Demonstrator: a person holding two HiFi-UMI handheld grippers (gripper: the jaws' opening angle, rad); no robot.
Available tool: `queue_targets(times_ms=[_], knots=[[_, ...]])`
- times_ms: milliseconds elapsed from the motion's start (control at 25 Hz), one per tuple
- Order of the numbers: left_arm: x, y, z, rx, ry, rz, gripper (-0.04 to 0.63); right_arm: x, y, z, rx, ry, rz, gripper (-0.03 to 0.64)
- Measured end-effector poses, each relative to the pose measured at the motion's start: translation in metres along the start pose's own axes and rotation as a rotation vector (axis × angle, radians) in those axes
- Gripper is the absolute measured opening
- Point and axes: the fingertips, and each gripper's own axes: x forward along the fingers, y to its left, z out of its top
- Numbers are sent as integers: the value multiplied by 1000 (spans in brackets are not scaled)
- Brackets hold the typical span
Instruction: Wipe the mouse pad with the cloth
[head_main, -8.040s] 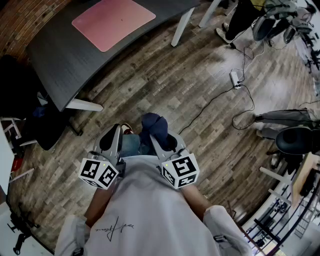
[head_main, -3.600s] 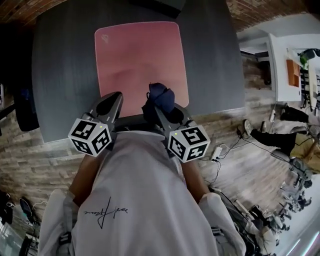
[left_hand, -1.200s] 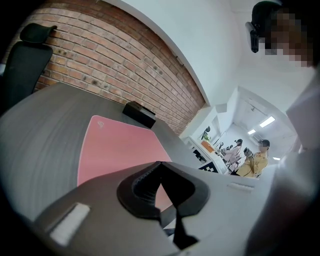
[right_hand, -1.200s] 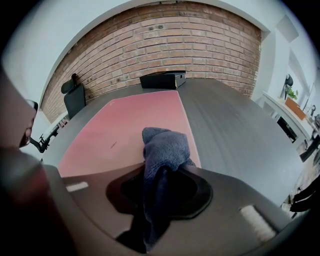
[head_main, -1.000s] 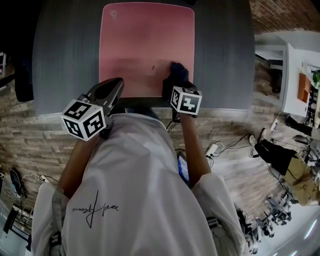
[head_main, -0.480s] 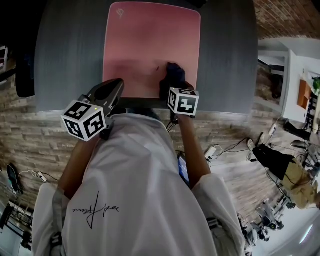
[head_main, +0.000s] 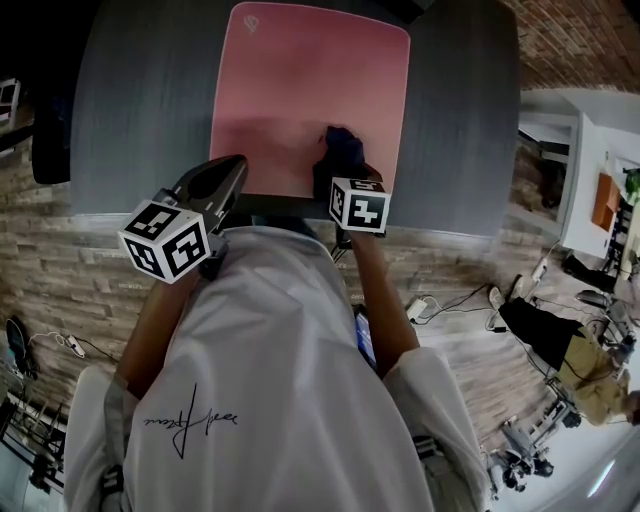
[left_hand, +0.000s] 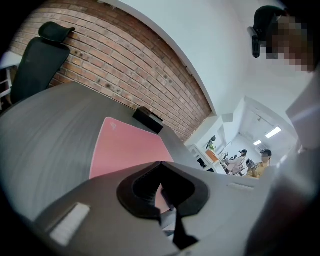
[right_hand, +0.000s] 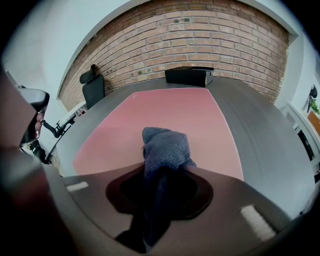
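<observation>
While the right gripper (head_main: 345, 170) reaches out over the desk (head_main: 140, 100), its jaws are squeezed together on the cloth (head_main: 341, 143). The cloth is dark blue and all bunched up. One lump of it sticks out past the jaw tips, and the rest hangs back between the jaws. The lump sits on the pad (head_main: 300, 80) and seems to touch it. It is on the near part of the pad, over toward the right side.

The pad is pink and lies flat on the grey desk. Its near edge runs close to the desk's front edge. There is bare desk on its left and right.

The left gripper (head_main: 225, 172) is held low at the front edge of the desk, just by the pad's near left corner. Its jaw tips meet, and there is nothing between them. It is apart from the cloth.

A black box (right_hand: 189, 76) sits on the desk just past the far edge of the pad. Behind the desk there is a brick wall (right_hand: 185, 35). A black chair (right_hand: 92, 82) stands off to the left, by the wall.

The person wears a white shirt (head_main: 270, 380) and stands close to the desk.
</observation>
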Motion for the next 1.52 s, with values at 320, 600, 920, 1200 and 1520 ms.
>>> queue_targets(times_ms=[320, 600, 920, 1200, 1520], knots=[[-8, 9, 0, -31, -26, 17, 2, 6, 20, 3, -45, 14, 31, 91], [-12, 14, -2, -38, -33, 25, 2, 13, 38, 9, -80, 12, 55, 91], [-15, 16, -2, -44, -37, 34, 2, 19, 54, 12, -113, 19, 91, 92], [-12, 16, -3, -45, -27, 30, 2, 22, 69, 13, -136, 23, 118, 92], [-12, 19, -1, -38, -18, 33, 2, 26, 91, 14, -161, 17, 144, 94]])
